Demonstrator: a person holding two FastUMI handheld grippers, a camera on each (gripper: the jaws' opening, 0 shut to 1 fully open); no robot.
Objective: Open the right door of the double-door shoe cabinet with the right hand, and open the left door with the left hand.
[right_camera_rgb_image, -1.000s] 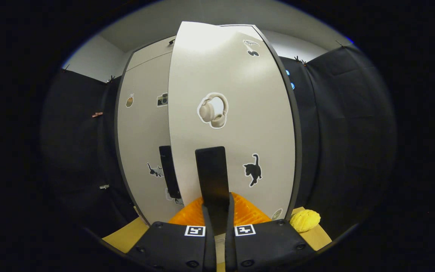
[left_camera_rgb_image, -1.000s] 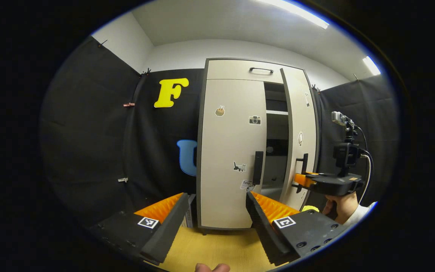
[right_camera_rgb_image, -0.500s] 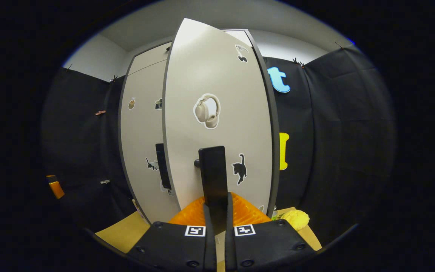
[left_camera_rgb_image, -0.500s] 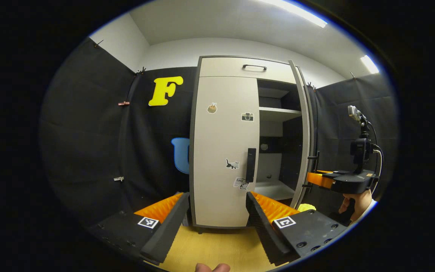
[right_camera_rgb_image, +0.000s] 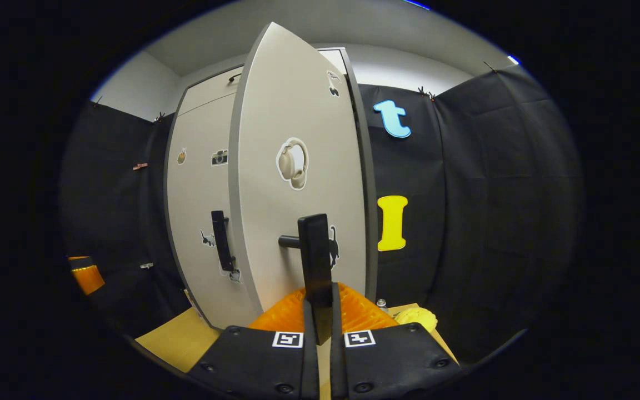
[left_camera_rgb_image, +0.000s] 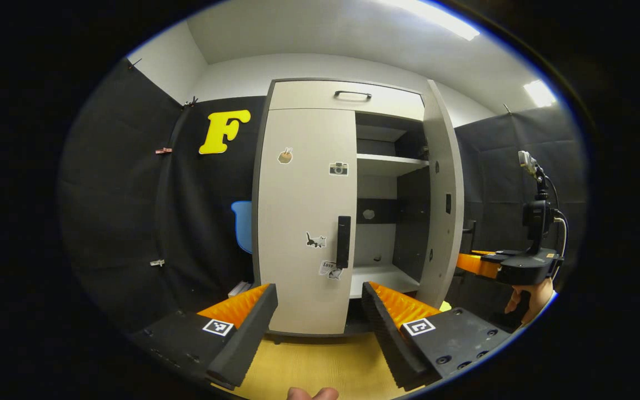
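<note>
A tall beige shoe cabinet (left_camera_rgb_image: 320, 94) stands against the black cloth wall. Its left door (left_camera_rgb_image: 303, 211) is closed, with a black vertical handle (left_camera_rgb_image: 343, 242) near its inner edge. The right door (left_camera_rgb_image: 441, 194) is swung wide, showing white shelves inside. My left gripper (left_camera_rgb_image: 320, 311) is open, low in front of the left door and apart from its handle. In the right gripper view my right gripper (right_camera_rgb_image: 320, 300) is shut on the right door's black handle (right_camera_rgb_image: 315, 258). The right door (right_camera_rgb_image: 298, 166) leans outward there, and the left door's handle (right_camera_rgb_image: 220, 240) shows beyond it.
The cabinet stands on a pale wood floor (left_camera_rgb_image: 320, 364). A yellow lumpy object (right_camera_rgb_image: 417, 318) lies on the floor at the right of the cabinet. A hand (left_camera_rgb_image: 525, 297) holds the right gripper at the far right of the left gripper view.
The right door has swung from slightly ajar to wide open, pulled by my right gripper. The left gripper view has shifted so the cabinet sits farther left; the left door stays closed.
</note>
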